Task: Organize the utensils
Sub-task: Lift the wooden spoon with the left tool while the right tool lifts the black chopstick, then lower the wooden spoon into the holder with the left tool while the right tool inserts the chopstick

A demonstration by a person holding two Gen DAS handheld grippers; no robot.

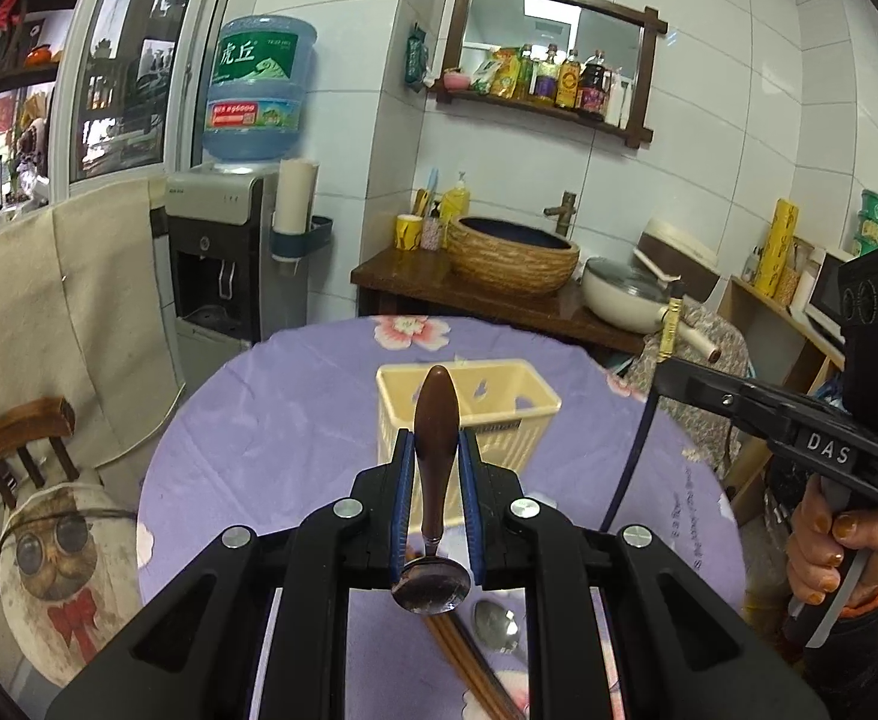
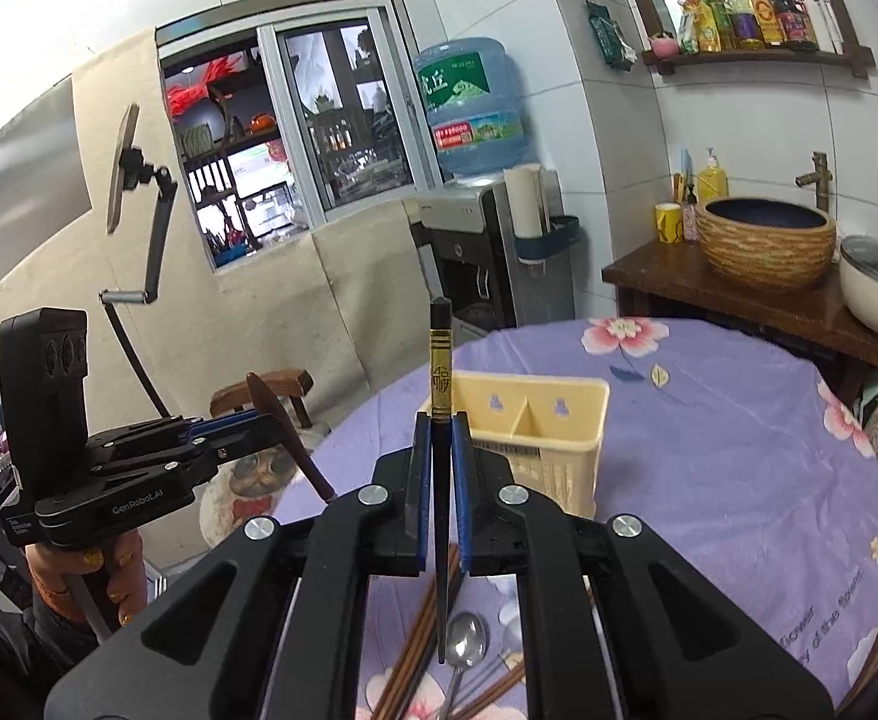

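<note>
Left tool [image 1: 437, 456] grips a spoon [image 1: 434, 480], right tool [image 2: 440, 474] a chopstick [image 2: 440, 420], both lifted short of the caddy [image 2: 535, 420]. Next, I judge: carry each over a compartment and release.

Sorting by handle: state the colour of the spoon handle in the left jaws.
Dark reddish-brown handle, clearest in the left wrist view.

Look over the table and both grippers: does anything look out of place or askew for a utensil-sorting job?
Nothing damaged or spilled. The yellow caddy stands upright and looks empty, while brown chopsticks and a metal spoon lie in a loose, crossed heap near the table's edge, unsorted.
</note>
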